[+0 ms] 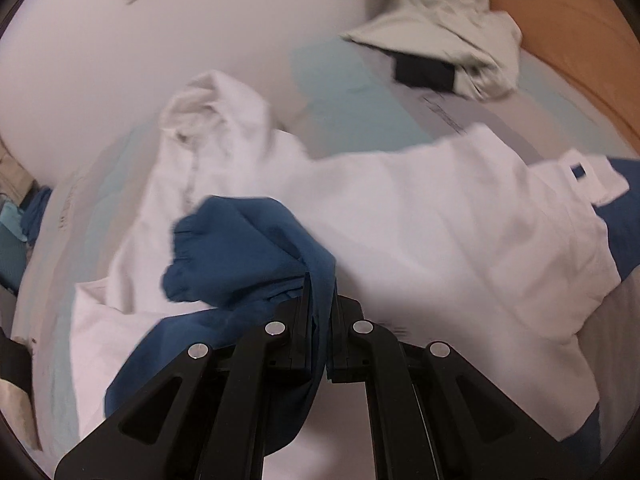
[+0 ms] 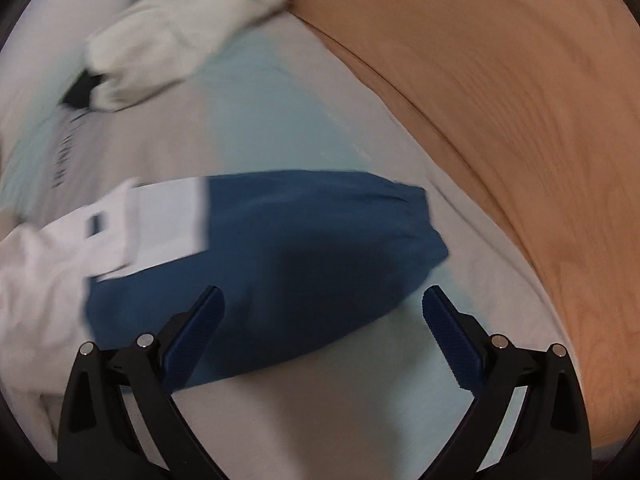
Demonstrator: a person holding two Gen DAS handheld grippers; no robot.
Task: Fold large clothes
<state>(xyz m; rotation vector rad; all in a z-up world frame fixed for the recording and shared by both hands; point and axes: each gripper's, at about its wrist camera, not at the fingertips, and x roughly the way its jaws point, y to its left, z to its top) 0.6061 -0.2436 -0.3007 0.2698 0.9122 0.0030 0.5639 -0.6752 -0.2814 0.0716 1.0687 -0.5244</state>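
A large white and blue garment [image 1: 420,240] lies spread over the bed. My left gripper [image 1: 320,280] is shut on its blue sleeve [image 1: 248,248], whose gathered cuff bunches up just ahead of the fingers. In the right wrist view the other blue sleeve [image 2: 312,256] lies flat on the sheet, its cuff toward the wooden board. Above that sleeve my right gripper [image 2: 322,300] stands open, holding nothing. The white part of the garment [image 2: 36,272] shows at the left there.
The bed sheet [image 2: 280,120] is pale grey with light teal patches. A crumpled cream garment [image 1: 448,32] over something black lies at the far side. A brown wooden board [image 2: 500,100] borders the bed on the right. A white wall [image 1: 120,80] stands behind.
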